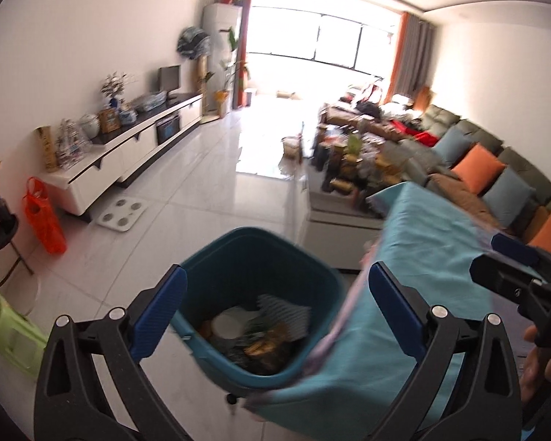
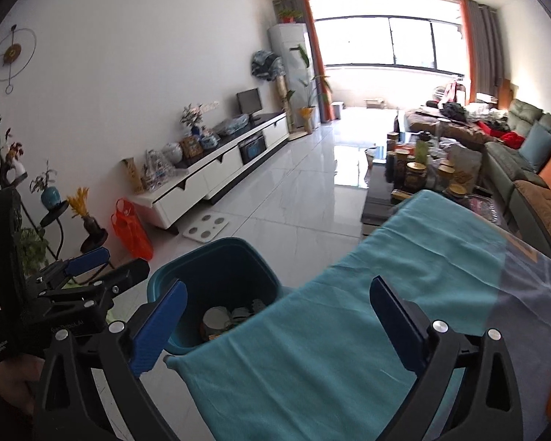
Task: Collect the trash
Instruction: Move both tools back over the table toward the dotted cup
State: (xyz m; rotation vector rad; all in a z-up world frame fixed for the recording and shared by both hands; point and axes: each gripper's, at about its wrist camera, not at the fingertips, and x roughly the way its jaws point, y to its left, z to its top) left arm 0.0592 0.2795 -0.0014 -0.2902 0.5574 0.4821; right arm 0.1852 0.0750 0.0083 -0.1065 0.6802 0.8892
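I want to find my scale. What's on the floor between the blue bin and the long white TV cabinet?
The white bathroom scale lies on the tiles between the teal bin and the white cabinet. Both wrist views show it.

Only one thing here carries lettering — the left hand-held gripper (image 2: pixel 88 262), seen from the right wrist view. On its black body, below the jaws, runs a line of pale raised letters, but they are too blurred to spell out with any certainty. Lower down, near the hand that holds it, sits a small white printed label of about three short lines — too small and tilted to read. Nothing else in either view bears readable words or numbers: the orange bag (image 2: pixel 130 229) by the wall shows no print that I can make out.
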